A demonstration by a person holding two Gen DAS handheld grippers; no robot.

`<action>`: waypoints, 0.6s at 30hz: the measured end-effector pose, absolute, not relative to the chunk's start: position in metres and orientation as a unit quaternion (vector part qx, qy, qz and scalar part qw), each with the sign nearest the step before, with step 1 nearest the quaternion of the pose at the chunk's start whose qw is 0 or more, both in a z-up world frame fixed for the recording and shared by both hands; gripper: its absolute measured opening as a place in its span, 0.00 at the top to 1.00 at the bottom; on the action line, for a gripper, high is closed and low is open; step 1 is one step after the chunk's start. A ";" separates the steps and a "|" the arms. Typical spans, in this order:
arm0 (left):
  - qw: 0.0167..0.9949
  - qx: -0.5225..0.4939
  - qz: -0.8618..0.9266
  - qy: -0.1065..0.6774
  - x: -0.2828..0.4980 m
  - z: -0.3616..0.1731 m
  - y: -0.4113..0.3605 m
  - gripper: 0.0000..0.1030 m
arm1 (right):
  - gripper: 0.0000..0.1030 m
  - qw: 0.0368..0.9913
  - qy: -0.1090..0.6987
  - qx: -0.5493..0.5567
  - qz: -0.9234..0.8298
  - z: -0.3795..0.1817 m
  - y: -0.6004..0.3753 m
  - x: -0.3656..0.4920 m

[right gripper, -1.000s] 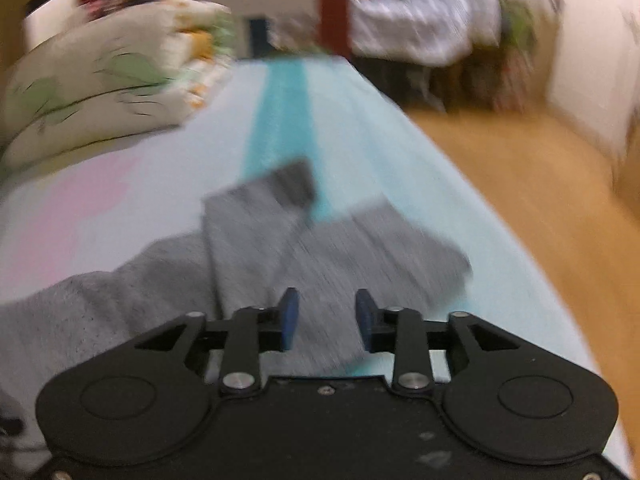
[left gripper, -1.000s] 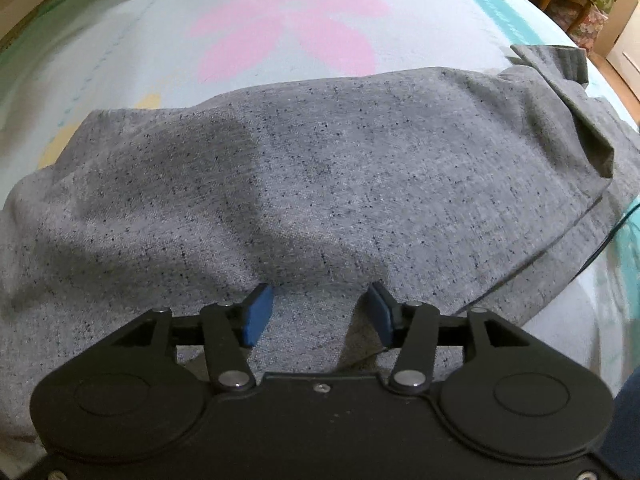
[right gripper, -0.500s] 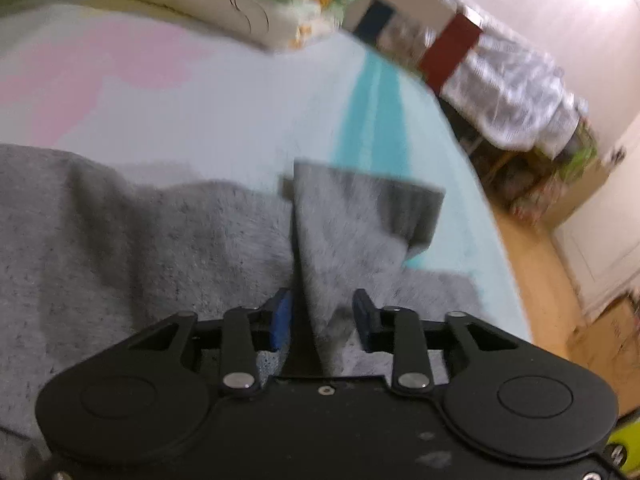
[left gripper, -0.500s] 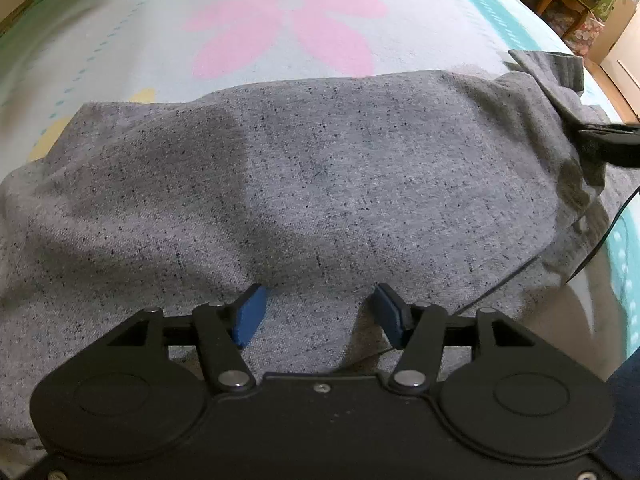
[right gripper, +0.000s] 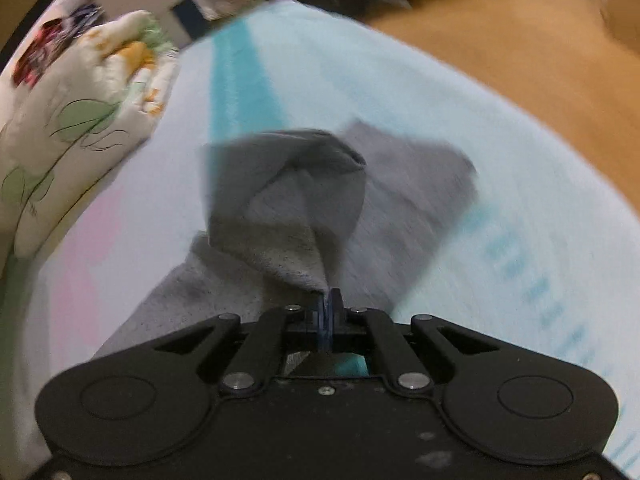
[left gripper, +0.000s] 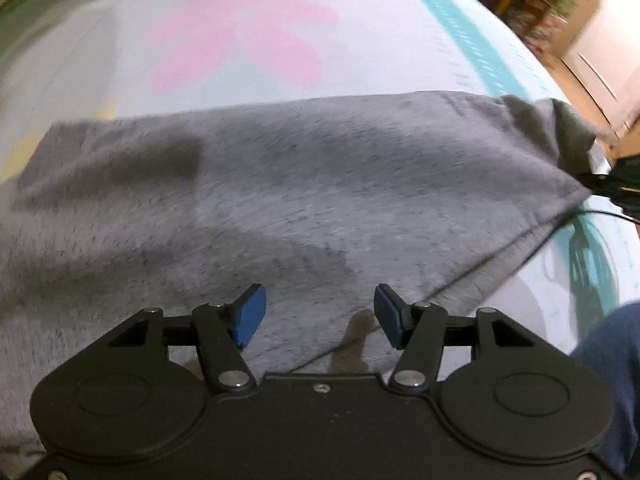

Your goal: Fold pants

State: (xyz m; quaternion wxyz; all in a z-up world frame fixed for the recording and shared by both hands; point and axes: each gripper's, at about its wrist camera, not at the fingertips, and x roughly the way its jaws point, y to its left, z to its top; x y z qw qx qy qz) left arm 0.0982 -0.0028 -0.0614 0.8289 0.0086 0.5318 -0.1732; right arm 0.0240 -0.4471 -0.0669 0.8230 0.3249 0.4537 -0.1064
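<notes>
On the bed (left gripper: 120,60) the pants (left gripper: 300,184) lie spread, hardly folded yet; the right gripper (right gripper: 329,312) has its jaws clamped on a raised corner; the left gripper (left gripper: 316,314) hangs agape above the cloth, gripping nothing.

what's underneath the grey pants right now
The grey knit pants lie on a pale blue bedsheet with a pink flower print. Whatever sheet pattern sits directly beneath the fabric is covered.

The pants (left gripper: 304,184) are heather grey with dark flecks. The bed sheet (left gripper: 380,52) is pale blue, with a pink flower and a teal stripe. Both tongs are black with blue pads (left gripper: 250,316). The folded quilt (right gripper: 80,120) is cream with green leaves.
</notes>
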 end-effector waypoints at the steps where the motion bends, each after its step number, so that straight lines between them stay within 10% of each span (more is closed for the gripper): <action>1: 0.831 0.018 -0.178 0.527 0.096 -0.060 -0.005 0.39 | 0.96 0.818 0.461 0.329 -0.103 -0.073 -0.448 0.022; 18: 0.810 -0.021 -0.151 0.567 0.114 -0.071 0.002 0.40 | 0.67 0.802 0.409 0.427 -0.081 -0.048 -0.507 0.038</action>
